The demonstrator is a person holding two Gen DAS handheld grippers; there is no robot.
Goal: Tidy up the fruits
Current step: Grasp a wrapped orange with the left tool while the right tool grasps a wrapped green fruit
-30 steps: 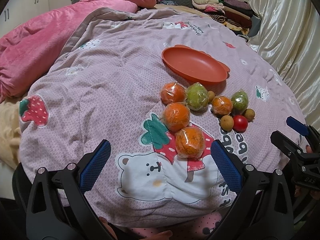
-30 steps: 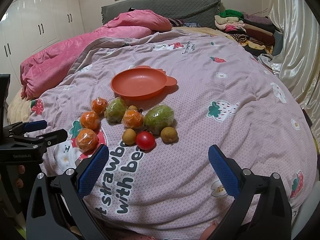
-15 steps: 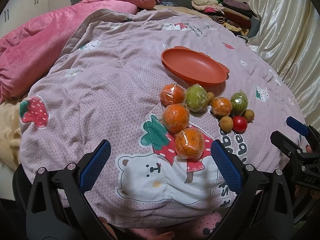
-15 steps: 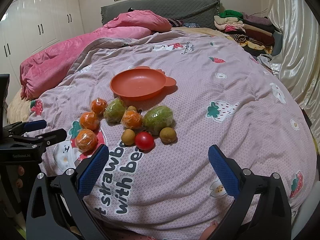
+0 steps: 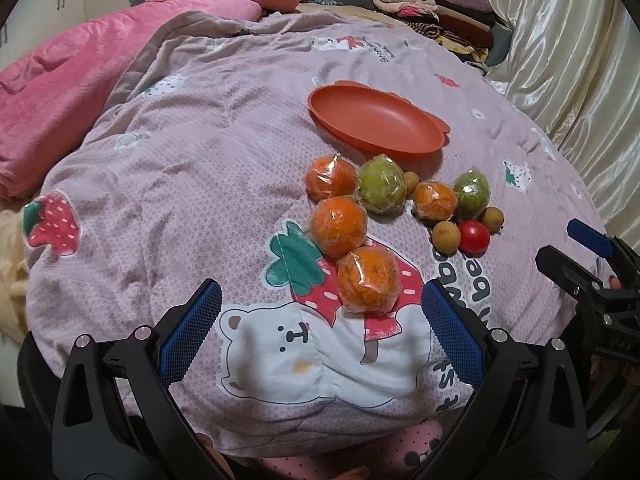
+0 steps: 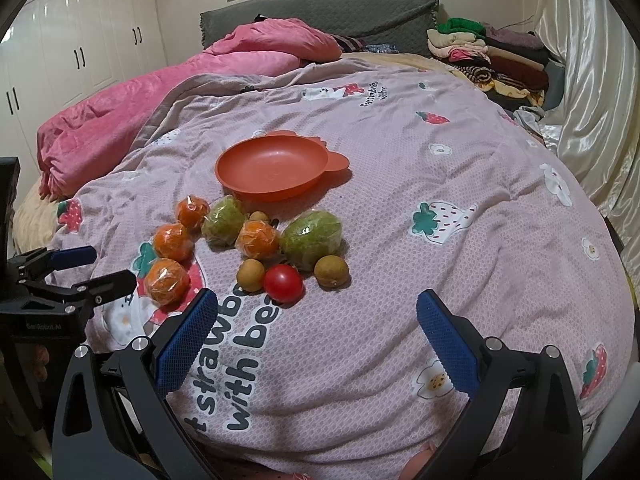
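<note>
An empty orange plate [image 5: 376, 120] [image 6: 272, 168] lies on the pink quilt. In front of it sits a cluster of fruit: several plastic-wrapped oranges [image 5: 368, 280] [image 6: 166, 282], two wrapped green fruits [image 5: 382, 189] [image 6: 312, 238], three small brown longans [image 6: 331, 272] and a red tomato [image 5: 474, 237] [image 6: 283, 282]. My left gripper [image 5: 320, 328] is open, just short of the nearest orange. My right gripper [image 6: 318, 336] is open, just short of the tomato. Nothing is between either pair of fingers.
The quilt [image 6: 400, 160] covers a bed. A pink blanket [image 6: 160, 92] is bunched at the far left, folded clothes [image 6: 488, 56] are stacked at the far right, and a cream curtain [image 6: 592, 80] hangs along the right side. White wardrobes [image 6: 80, 52] stand behind.
Both views have shifted very slightly; the fruit and the plate lie where they were. Both grippers have stayed open.
</note>
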